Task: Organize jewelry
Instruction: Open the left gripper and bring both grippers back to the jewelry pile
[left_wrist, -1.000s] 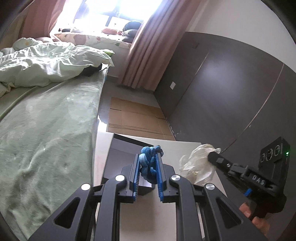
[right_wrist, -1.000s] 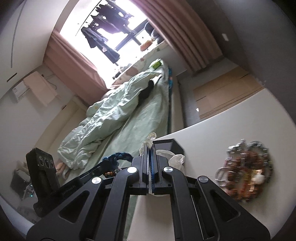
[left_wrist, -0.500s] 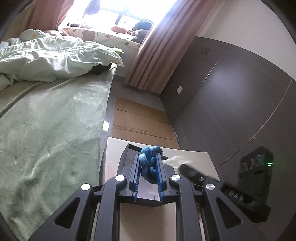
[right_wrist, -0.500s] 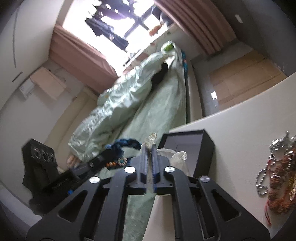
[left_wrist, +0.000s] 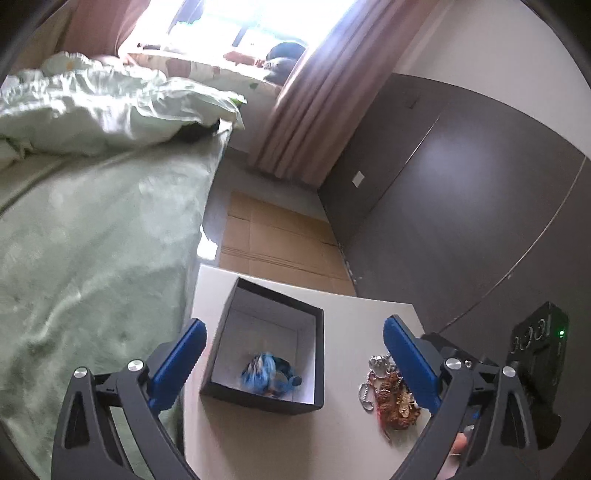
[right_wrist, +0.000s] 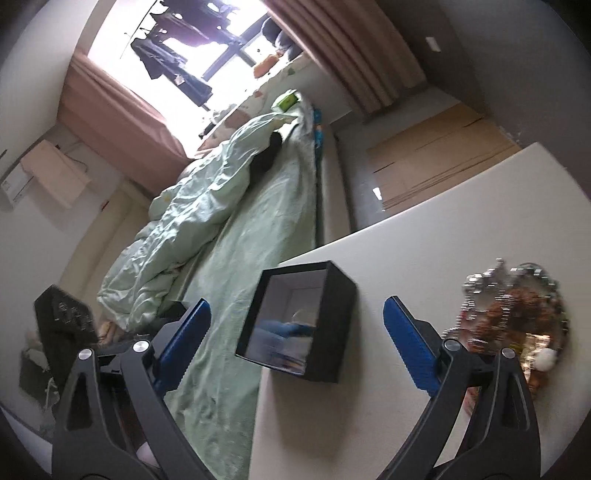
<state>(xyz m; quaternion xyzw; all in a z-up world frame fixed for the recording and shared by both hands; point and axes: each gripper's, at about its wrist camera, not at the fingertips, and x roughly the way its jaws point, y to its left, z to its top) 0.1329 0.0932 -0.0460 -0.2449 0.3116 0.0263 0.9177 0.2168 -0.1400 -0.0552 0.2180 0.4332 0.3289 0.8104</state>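
A black open box (left_wrist: 317, 354) with a white inside stands on the white table (left_wrist: 288, 443). A blue bead bundle (left_wrist: 264, 376) lies at its bottom. My left gripper (left_wrist: 291, 350) is open above the box, fingers either side of it, empty. A heap of mixed jewelry (left_wrist: 391, 398) lies right of the box. In the right wrist view the box (right_wrist: 332, 325) is in front of my right gripper (right_wrist: 295, 328), which is open and empty; the blue bundle (right_wrist: 280, 328) shows inside, and the jewelry heap (right_wrist: 513, 314) lies to the right.
A bed with a green cover (left_wrist: 92, 240) runs along the table's left edge. Cardboard sheets (left_wrist: 273, 236) lie on the floor beyond the table. A dark wall (left_wrist: 461, 203) is on the right. The right gripper's body (left_wrist: 532, 376) shows at the left view's right edge.
My left gripper opened and the blue bundle dropped into the box. My right gripper, shut on a white bag before, is now open, and the bag is gone from between its fingers.
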